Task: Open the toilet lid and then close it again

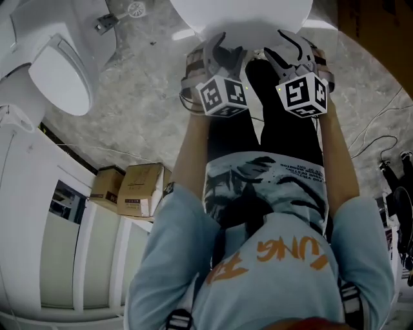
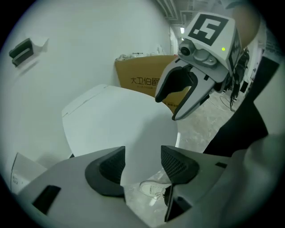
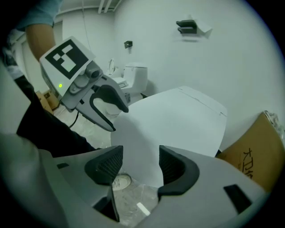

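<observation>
- The toilet lid [image 1: 242, 13] is at the top centre of the head view, directly in front of the person's legs. It lies down, with its white top face towards both gripper cameras.
- In the left gripper view, the toilet lid [image 2: 120, 124] fills the middle of the picture. Its rear end is against the white wall.
- In the right gripper view, the toilet lid [image 3: 178, 120] slopes from the wall down to its rounded front edge.
- The left gripper [image 1: 224, 51] is at the front edge of the lid and points down. Its jaws are well apart [image 2: 142, 162]. The lid edge shows in the gap, but neither pad presses on it and nothing is held.
- The right gripper [image 1: 292, 48] is just beside the left gripper at the same edge. Its jaws are also well apart [image 3: 140, 162], and it holds nothing.
- Each gripper view shows the other gripper above the lid: the right one [image 2: 187, 95] and the left one [image 3: 104, 107].
- A white shoe [image 2: 153, 189] is on the grey marbled floor [image 1: 148, 109] below the lid edge.
- A round item [image 3: 118, 181] on the floor is possibly a drain. The view is too small to confirm this.
- A second toilet [image 1: 61, 74] stands well apart, to the left.
- Cardboard boxes [image 1: 139, 187] are on the floor near the left partition.
- Another cardboard box [image 2: 142, 78] stands against the wall beside the toilet.
</observation>
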Demonstrator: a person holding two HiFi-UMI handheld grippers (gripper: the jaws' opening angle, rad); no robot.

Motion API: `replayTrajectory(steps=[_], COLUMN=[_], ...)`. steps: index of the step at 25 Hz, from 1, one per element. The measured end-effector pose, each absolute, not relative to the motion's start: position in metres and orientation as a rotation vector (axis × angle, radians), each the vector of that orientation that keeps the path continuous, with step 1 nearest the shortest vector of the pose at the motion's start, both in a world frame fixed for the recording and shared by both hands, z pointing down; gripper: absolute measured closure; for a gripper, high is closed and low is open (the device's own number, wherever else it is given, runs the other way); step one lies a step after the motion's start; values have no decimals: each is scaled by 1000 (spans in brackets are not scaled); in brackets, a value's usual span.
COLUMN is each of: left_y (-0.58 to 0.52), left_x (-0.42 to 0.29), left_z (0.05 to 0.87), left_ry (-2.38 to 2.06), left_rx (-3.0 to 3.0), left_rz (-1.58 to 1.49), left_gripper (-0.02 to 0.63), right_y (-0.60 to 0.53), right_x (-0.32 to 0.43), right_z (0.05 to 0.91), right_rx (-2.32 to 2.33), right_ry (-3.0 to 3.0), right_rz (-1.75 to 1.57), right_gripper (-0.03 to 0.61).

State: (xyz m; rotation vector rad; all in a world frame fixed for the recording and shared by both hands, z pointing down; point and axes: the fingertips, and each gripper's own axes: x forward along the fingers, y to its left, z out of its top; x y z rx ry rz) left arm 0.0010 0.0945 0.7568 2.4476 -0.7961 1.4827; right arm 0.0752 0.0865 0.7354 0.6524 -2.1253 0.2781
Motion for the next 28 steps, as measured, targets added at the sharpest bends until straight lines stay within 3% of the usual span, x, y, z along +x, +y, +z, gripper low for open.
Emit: replayTrajectory(steps=[4,9,28], left_y=[106,121,111], left_x=[0,-2,-4], left_z=[777,798,822], left_ry=[-716,-614,-718], left_rx=[2513,2571,2549], left_rz=[1565,1688,1825], left_gripper=[291,268,255], right_y=[106,122,111], right_x=[66,60,58], right_z=[765,796,821], right_rx=[499,362,321], right_ry=[-2095,-2018,-1788], right_rz=[136,-32,-291], right_gripper=[268,225,241])
